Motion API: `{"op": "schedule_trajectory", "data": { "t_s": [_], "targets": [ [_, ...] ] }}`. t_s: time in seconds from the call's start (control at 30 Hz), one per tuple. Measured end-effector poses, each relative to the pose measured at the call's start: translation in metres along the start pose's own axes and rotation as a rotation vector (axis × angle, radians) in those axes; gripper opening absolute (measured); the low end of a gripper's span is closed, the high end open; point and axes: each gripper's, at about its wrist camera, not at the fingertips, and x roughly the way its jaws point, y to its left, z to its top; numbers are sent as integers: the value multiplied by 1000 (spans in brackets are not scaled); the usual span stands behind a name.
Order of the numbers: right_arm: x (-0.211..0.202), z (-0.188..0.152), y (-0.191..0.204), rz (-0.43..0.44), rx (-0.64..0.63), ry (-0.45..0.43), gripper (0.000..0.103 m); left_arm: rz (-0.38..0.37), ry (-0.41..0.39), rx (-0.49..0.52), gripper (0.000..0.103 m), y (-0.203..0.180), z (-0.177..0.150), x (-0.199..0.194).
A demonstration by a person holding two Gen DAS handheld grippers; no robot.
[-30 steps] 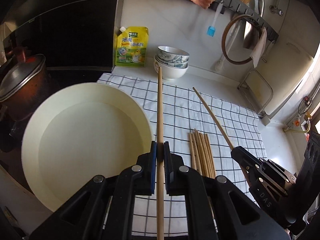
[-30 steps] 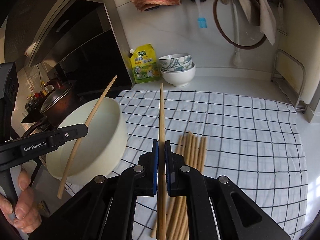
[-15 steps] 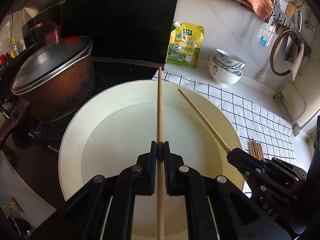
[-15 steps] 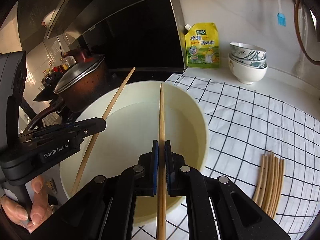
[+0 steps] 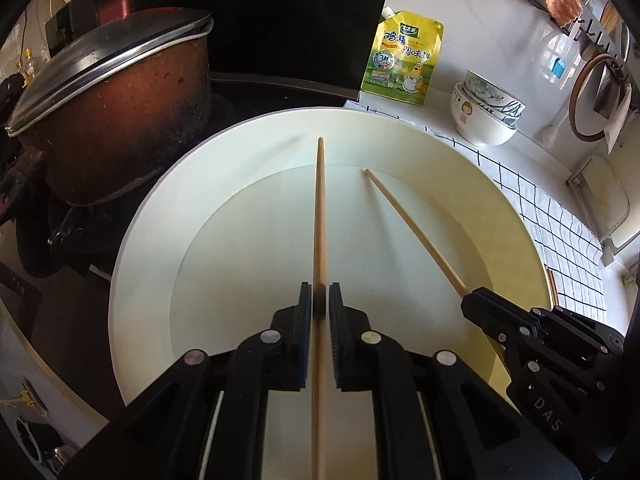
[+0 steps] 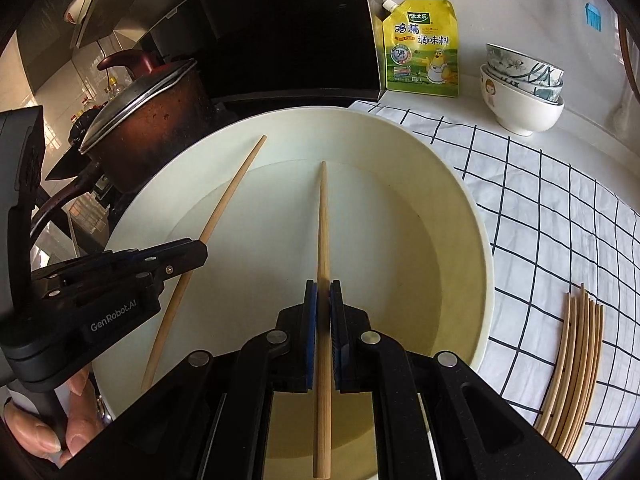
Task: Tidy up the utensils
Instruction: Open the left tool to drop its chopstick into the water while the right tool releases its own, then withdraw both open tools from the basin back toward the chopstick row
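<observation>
While each tool [image 5: 319, 312] [image 6: 323, 312] is clamping one light, stiff chopstick [image 5: 319, 216] [image 6: 323, 232] near mid-length over the basin [image 5: 144, 216], both sticks are looking slippery.

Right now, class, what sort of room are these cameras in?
Most likely a home kitchen: a lidded pot on the stove, stacked bowls on the counter, and a seasoning pouch against the wall.
</observation>
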Motion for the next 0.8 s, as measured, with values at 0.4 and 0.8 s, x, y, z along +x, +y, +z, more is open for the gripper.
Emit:
{"op": "schedule_trajectory", "data": {
  "t_s": [0.4, 0.8],
  "targets": [
    [-27, -10, -3, -11, 6, -59, 19, 36, -67, -16, 51, 3, -8, -27],
    [-76, -41, -33, -81, 49, -153, 29, 76, -149, 37, 76, -34, -32, -55]
  ]
}}
